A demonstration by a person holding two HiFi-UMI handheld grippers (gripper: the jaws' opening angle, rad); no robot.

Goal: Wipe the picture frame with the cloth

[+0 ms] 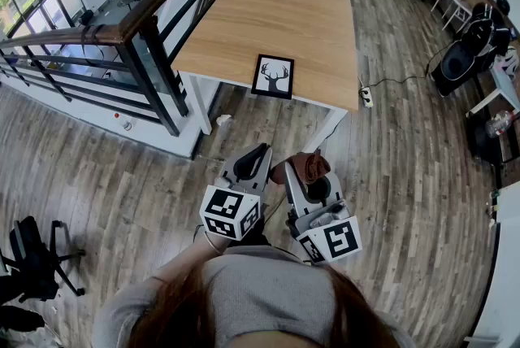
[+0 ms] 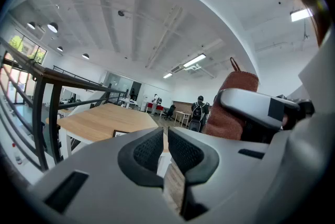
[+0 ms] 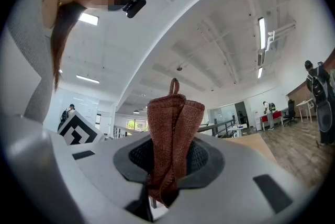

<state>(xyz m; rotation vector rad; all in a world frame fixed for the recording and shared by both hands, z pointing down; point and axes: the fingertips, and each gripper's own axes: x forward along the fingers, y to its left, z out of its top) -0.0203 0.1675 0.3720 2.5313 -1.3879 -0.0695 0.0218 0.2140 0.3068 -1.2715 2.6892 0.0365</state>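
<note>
The picture frame (image 1: 273, 76) lies on the worktop's (image 1: 276, 13) near edge, across wooden floor (image 1: 382, 167) from my right hand-held gripper (image 1: 304, 173), which clamps the cloth (image 1: 309, 164); my left hand-held gripper (image 1: 257, 153) is closed.

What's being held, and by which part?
The right gripper pinches the bunched brown cloth near the end opposite its loop; the left gripper is shut, empty.

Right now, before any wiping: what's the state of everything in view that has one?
left hand-held gripper: shut, nothing between its jaws.
right hand-held gripper: shut on the cloth.
cloth: bunched, sticking up from the jaws, clear of the frame.
picture frame: lying flat on the table by its near edge, untouched.
</note>
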